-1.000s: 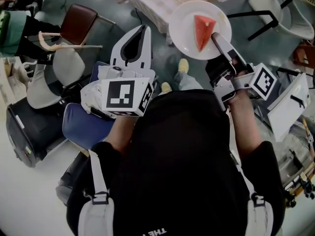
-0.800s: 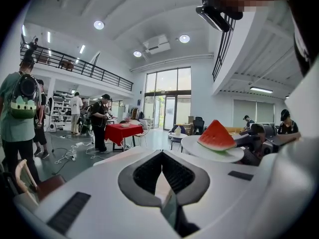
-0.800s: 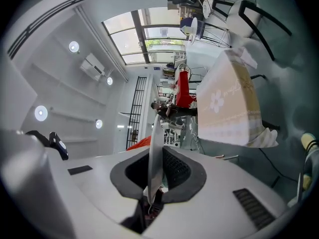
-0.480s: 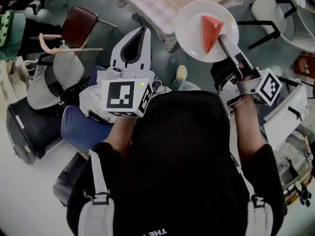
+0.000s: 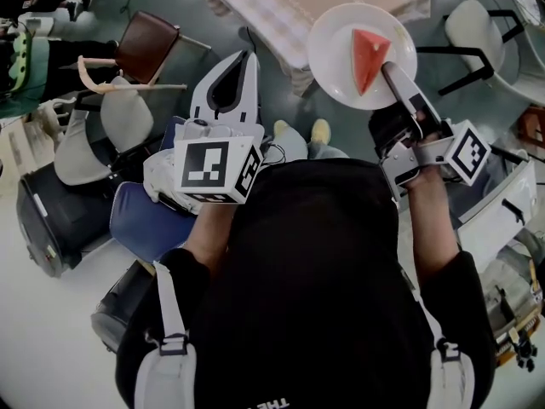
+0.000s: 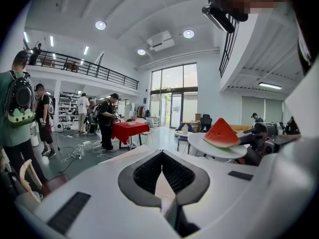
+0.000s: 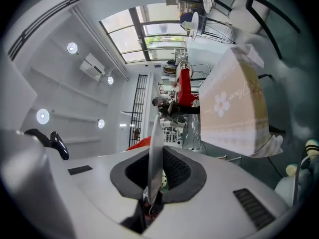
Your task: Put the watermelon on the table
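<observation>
The right gripper (image 5: 387,65) clamps the white plate's (image 5: 332,49) near rim, with the watermelon (image 5: 368,56) wedge beside that edge. The left gripper (image 5: 245,56) is closed and empty.

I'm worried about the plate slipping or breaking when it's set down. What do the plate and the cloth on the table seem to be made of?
The plate looks white, smooth and glossy with a thin rigid rim. It is likely glazed ceramic or melamine, but the look can't settle which. The tablecloth looks like soft matt fabric. It has a pale checked pattern with flower prints and hangs in folds at the edge.
</observation>
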Demonstrator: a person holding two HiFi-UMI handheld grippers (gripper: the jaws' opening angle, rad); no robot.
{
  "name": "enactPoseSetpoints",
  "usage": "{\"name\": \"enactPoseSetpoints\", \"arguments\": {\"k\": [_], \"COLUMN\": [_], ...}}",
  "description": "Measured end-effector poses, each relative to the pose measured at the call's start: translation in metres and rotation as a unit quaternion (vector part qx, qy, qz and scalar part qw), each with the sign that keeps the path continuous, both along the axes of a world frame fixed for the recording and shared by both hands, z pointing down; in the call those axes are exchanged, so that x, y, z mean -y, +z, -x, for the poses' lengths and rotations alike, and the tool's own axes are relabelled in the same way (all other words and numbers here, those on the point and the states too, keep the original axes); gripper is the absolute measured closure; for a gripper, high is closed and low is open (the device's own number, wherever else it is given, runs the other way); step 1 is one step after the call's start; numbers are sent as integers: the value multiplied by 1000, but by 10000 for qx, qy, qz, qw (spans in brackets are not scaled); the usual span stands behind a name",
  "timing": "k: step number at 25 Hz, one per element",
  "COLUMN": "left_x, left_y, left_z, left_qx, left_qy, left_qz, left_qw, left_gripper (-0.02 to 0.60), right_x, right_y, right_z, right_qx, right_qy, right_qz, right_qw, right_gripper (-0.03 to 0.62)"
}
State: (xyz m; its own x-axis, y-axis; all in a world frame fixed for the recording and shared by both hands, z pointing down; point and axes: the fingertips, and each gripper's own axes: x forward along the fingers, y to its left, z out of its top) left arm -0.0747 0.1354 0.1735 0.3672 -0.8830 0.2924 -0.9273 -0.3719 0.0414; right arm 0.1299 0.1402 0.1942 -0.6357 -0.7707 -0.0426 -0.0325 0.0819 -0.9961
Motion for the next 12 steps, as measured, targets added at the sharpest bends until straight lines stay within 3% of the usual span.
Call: {"name": "enactPoseSetpoints", "arguments": {"k": [12], "left_x": [28], "left_y": [2], "left_z": [14], "left_qx": [-88], "left_qy": [-41], "left_qz": [2], "left_qw": [10000], "left_gripper": [571], "right_x": [29], "right_y": [7], "right_z": [17], "right_qx": [15], "right_qy": [-32], "right_qz": [92], "right_qw": [10000], "right_gripper": [560]}}
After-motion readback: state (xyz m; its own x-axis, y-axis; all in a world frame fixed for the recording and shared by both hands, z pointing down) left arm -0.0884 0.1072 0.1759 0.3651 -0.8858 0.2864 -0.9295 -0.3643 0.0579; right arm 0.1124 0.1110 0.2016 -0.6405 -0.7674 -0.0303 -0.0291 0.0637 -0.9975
